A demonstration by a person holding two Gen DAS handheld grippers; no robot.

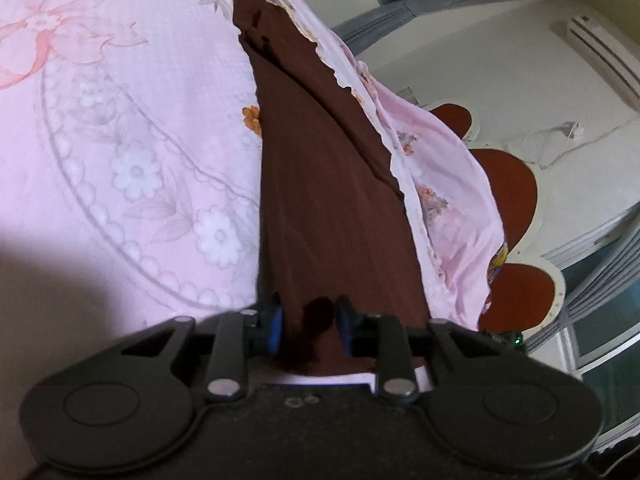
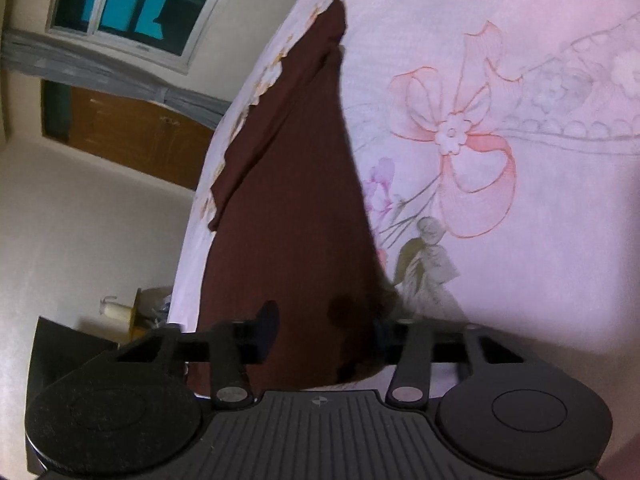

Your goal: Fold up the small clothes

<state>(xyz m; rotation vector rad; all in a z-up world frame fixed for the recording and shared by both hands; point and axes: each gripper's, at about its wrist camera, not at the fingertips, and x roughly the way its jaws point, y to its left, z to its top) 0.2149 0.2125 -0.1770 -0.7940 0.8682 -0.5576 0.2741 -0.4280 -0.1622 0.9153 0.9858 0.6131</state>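
Note:
A dark maroon garment [image 1: 320, 184] lies stretched out on a pink flowered bedsheet [image 1: 120, 140], running away from me toward the bed's edge. My left gripper [image 1: 307, 326] has its blue-padded fingers [image 1: 274, 330] on either side of the garment's near end, with cloth bunched between them. In the right wrist view the same garment [image 2: 288, 208] stretches away over the sheet [image 2: 500, 80]. My right gripper [image 2: 324, 334] has its fingers [image 2: 266, 330] wide apart around the garment's near end, and the cloth drapes between them.
The bed's frilled edge [image 1: 452, 208] drops off at the right of the left wrist view, above a red and white floor mat [image 1: 508, 188]. The right wrist view shows a wall, a wooden door [image 2: 132, 132], a window [image 2: 132, 0] and a bedside stand [image 2: 116, 312].

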